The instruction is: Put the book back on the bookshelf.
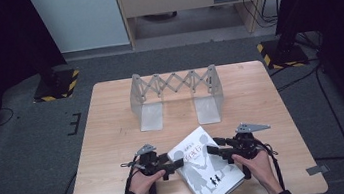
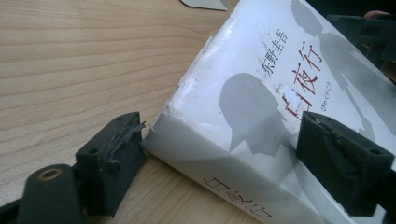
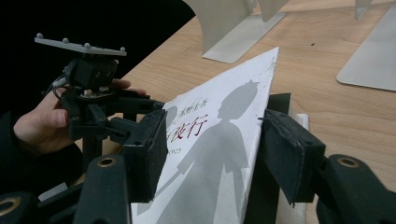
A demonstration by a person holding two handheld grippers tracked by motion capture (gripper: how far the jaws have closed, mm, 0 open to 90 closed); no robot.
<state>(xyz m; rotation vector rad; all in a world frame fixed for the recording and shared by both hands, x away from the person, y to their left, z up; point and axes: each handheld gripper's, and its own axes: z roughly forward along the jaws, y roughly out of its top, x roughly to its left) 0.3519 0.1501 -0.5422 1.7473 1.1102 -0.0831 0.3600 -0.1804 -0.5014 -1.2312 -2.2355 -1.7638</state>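
Honestly, a fair bit is hard to read from here. In the high view my hands and both grippers cover the two long edges of the book (image 1: 207,170), so I cannot tell there whether any pad touches it. The book lies near the front edge of the table (image 1: 114,130), white cover up with grey silhouettes and red characters, skewed so one corner points toward the expandable book rack (image 1: 176,96) standing well behind it, with nothing between its end plates.

In the left gripper view the left gripper (image 2: 219,154) has its jaws standing wide on either side of the book's spine corner: one pad sits just off the corner, the other rests over the cover, and I see no squeeze. The book's far end is cut off by the frame.

In the right gripper view the right gripper (image 3: 212,154) straddles the opposite edge, the cover rising between its pads; one pad is near the cover and a small gap shows at the other, so I read it as open. The book's underside is hidden.
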